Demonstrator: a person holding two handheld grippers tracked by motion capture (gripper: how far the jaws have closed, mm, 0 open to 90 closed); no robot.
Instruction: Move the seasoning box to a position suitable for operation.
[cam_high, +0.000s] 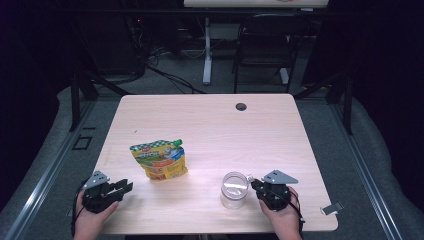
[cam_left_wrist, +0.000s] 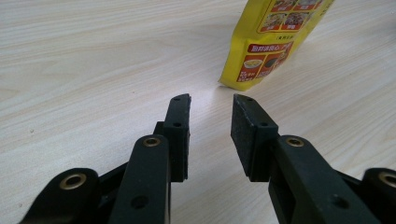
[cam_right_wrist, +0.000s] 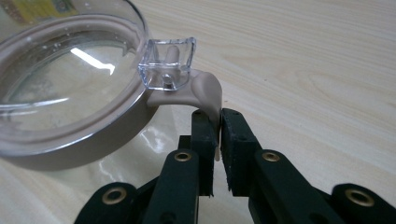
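A clear round jar (cam_high: 234, 189) with a clear lid (cam_right_wrist: 60, 79) stands near the table's front edge. My right gripper (cam_high: 256, 184) sits just right of it, shut on the beige latch tab (cam_right_wrist: 208, 95) that hangs from the lid's clear clasp (cam_right_wrist: 168, 60). A yellow and green food pouch (cam_high: 160, 159) with a green cap stands left of the middle. In the left gripper view the pouch (cam_left_wrist: 273, 39) stands ahead and to the right. My left gripper (cam_high: 126, 187) rests low at the front left, open, with bare table between its pads (cam_left_wrist: 180, 135).
The light wooden table (cam_high: 210, 125) has a dark cable hole (cam_high: 241, 106) near its far edge. A small metal clip (cam_high: 330, 208) lies at the front right corner. A dark chair (cam_high: 265, 45) and a white desk leg (cam_high: 207, 50) stand beyond the table.
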